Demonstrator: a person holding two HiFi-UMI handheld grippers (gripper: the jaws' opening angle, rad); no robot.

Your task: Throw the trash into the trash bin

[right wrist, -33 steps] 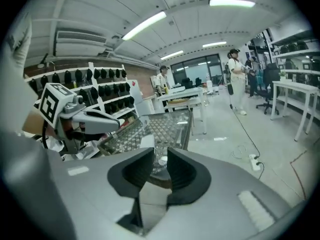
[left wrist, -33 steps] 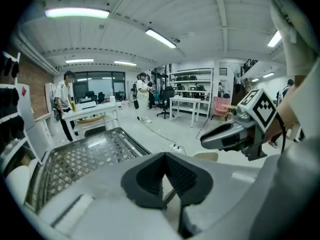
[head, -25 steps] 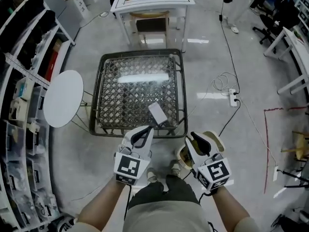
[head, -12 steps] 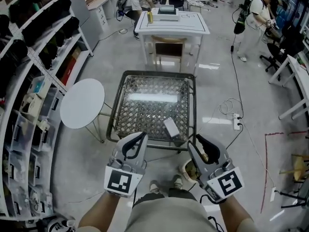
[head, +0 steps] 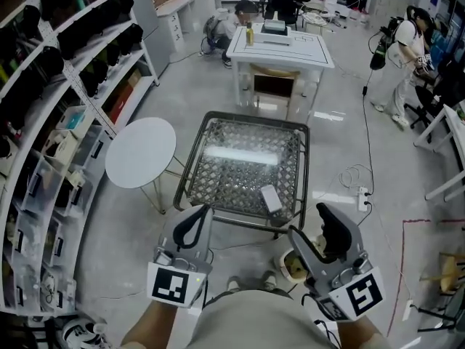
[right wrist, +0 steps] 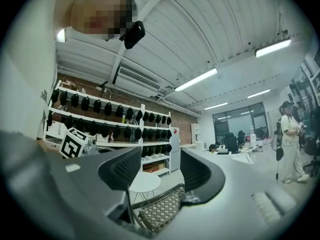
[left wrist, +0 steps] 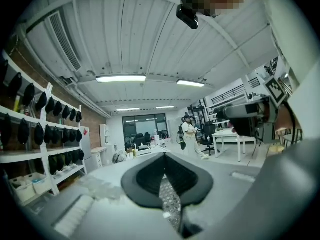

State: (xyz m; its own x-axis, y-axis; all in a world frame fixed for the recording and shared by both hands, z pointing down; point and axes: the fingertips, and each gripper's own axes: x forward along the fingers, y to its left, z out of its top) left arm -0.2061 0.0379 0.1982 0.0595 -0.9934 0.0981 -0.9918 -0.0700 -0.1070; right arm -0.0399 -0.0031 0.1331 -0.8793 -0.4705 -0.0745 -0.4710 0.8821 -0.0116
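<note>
A small beige trash bin (head: 293, 267) stands on the floor by my feet, partly hidden behind my right gripper (head: 311, 222). That gripper is held up and pointing level. Its jaws have just been opening and now stand apart with nothing between them, as the right gripper view (right wrist: 160, 170) also shows. My left gripper (head: 204, 211) is raised beside it, jaws closed together and empty, their pads meeting in the left gripper view (left wrist: 163, 159). A flat white item (head: 270, 198) lies near the front right corner of the glass-topped wicker table (head: 251, 116).
A round white side table (head: 140, 153) stands left of the wicker table. Shelving (head: 58, 115) lines the left wall. A white desk (head: 280, 46) stands behind, with a person (head: 405, 57) at the far right. A power strip with its cable (head: 362, 197) lies on the floor at the right.
Both grippers have lifted up from near the bin and the table's front edge. The right jaws have spread apart. The head view has tilted up, showing more of the room.
</note>
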